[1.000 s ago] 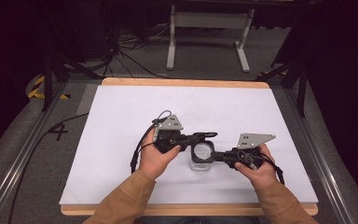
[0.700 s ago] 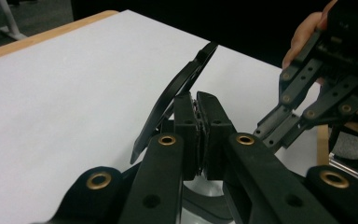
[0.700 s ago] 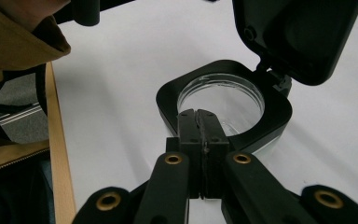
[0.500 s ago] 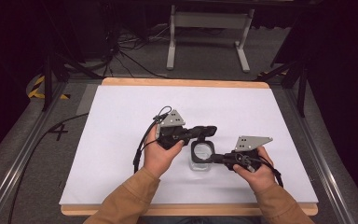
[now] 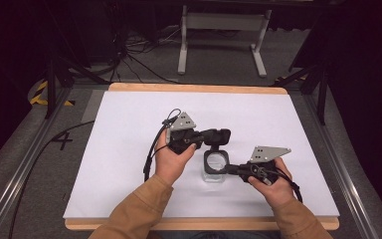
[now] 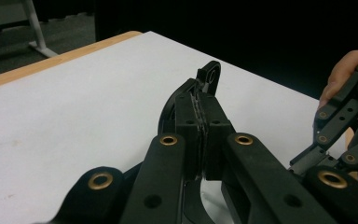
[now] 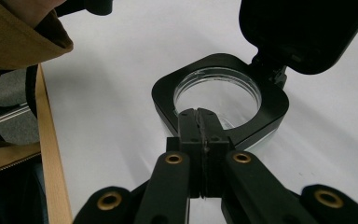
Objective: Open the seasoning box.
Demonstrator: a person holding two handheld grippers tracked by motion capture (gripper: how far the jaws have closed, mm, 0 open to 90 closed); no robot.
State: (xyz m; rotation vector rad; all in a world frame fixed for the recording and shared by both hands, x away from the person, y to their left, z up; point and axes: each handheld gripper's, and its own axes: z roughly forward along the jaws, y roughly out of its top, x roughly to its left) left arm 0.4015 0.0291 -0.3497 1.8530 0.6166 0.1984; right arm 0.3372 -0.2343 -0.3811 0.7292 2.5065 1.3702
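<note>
The counter is covered in plain white with a wood edge showing. Grey carpeted floor is seen beyond it, with black cables strewn about and a pale metal stand. The rest is left pretty dark.

A table is seen from above, filling the middle of the frame, with a floor of cables and a stand behind it at the top. Near the table's centre, slightly toward the lower right, a container is set, its rim at mid-frame in the right gripper view. A hinged lid is raised behind it, toward the upper part of the frame. The left gripper is placed left of the lid, its jaws closed on the lid's edge. The right gripper is placed right of the container, its jaws closed on the near rim. Both forearms enter from the bottom edge.
</note>
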